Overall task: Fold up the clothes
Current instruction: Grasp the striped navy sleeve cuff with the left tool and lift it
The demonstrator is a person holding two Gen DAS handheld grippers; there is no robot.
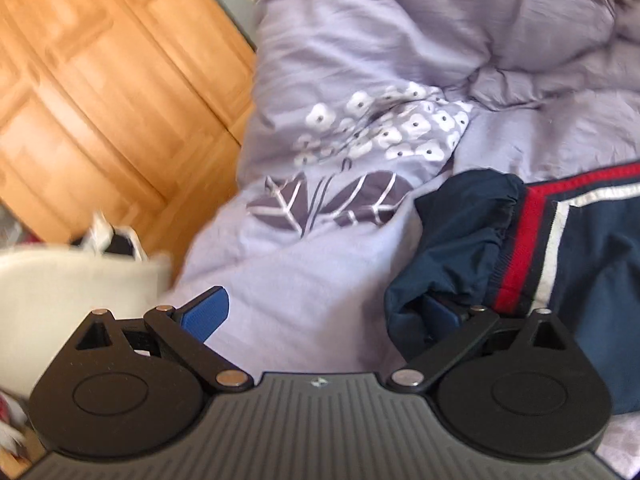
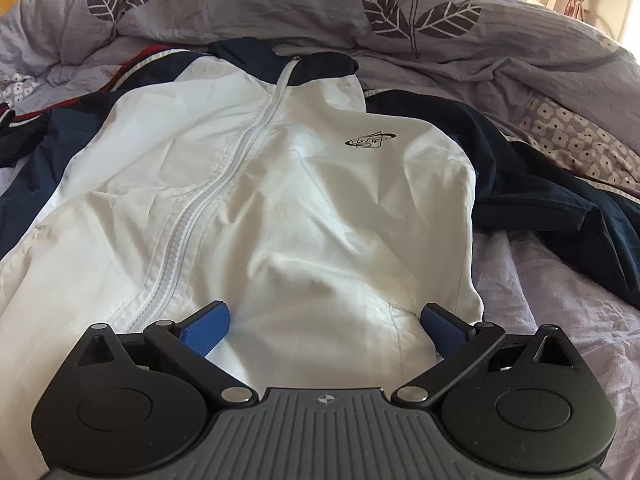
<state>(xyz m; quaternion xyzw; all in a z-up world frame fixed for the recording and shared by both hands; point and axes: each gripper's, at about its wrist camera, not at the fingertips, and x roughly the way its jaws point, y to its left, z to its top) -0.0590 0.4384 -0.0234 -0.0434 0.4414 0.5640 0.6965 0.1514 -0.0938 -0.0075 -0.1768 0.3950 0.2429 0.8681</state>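
The jacket point(image 2: 256, 184) is lying zipped and unfolded on the bed point(image 2: 560, 288). Both sleeves are awaiting folding. The left gripper point(image 1: 320, 316) and right gripper point(image 2: 324, 324) are holding their jaws spread, pinching nothing.

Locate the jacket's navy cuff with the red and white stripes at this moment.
In the left wrist view, the cuff lies at right on the lilac duvet, just beyond the left gripper's right finger.

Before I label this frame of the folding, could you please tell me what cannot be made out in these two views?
- Left wrist view: the navy sleeve runs off the right edge; the left hand-held gripper body covers its near end.
- Left wrist view: the white object beside the wooden door is blurred, unidentifiable.
- Right wrist view: the jacket hem is hidden behind the right hand-held gripper.
- Right wrist view: the chest logo lettering is too small.
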